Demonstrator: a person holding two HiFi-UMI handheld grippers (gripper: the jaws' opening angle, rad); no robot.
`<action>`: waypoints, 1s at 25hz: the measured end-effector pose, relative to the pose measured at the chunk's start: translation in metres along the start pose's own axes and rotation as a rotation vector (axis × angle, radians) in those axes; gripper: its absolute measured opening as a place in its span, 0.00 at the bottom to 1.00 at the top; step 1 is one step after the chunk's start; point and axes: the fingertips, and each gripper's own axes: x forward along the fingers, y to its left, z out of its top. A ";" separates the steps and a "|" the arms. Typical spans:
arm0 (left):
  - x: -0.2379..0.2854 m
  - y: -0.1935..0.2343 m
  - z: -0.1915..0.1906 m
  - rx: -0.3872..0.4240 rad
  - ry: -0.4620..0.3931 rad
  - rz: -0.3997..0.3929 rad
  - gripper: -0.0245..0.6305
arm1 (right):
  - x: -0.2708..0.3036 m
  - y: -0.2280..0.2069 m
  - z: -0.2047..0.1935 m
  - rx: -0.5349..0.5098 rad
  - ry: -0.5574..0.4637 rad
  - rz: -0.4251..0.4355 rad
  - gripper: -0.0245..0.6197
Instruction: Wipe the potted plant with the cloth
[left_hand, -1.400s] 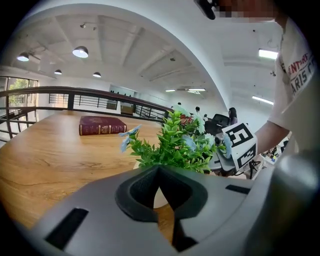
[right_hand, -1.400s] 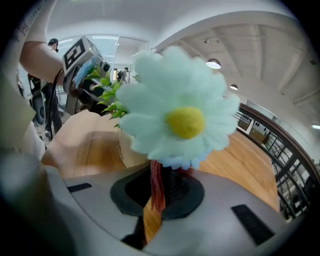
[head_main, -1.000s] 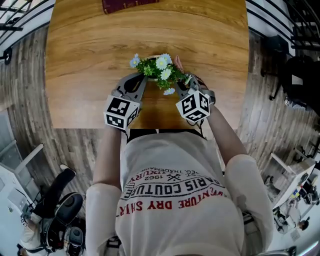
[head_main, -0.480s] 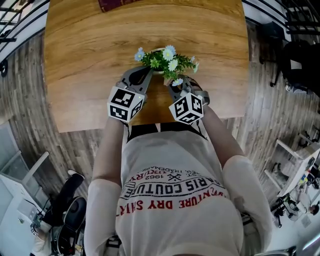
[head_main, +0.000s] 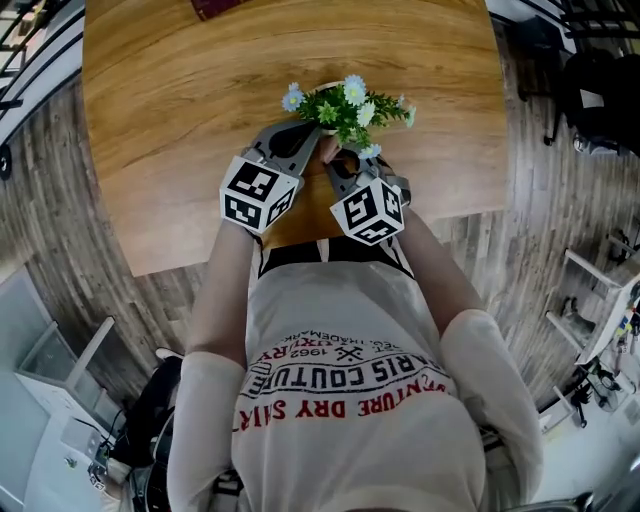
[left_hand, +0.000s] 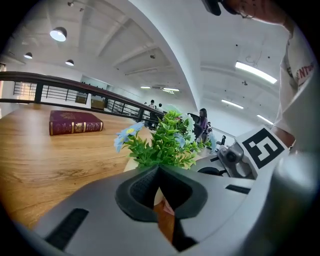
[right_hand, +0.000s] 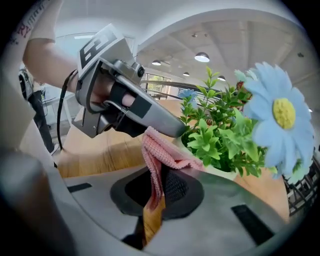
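Just ahead of the closed left tongs (left_hand: 159, 169) stands the potted plant (left_hand: 165, 145); right tongs (right_hand: 162, 181) pinch the pink cloth (right_hand: 157, 152) against its pot (right_hand: 220, 173). Wiping seems underway, with the leaves (right_hand: 215, 137) probably left to do.

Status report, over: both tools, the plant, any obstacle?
Left tool shut, beside the pot. Right tool shut on pink cloth, cloth touching pot rim. Book far off, no obstacle.

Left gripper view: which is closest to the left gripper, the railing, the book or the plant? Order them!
1. The potted plant, just ahead.
2. The book, left, on the table.
3. The railing, far behind.
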 end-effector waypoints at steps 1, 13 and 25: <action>0.000 0.000 0.000 0.009 0.003 -0.006 0.06 | 0.000 0.001 0.001 0.028 -0.004 -0.007 0.10; 0.001 0.001 -0.003 0.039 0.027 -0.043 0.06 | -0.055 -0.014 -0.035 0.203 0.050 -0.150 0.10; 0.003 0.000 -0.006 0.031 0.067 0.067 0.06 | -0.084 -0.124 -0.066 0.154 0.075 -0.189 0.10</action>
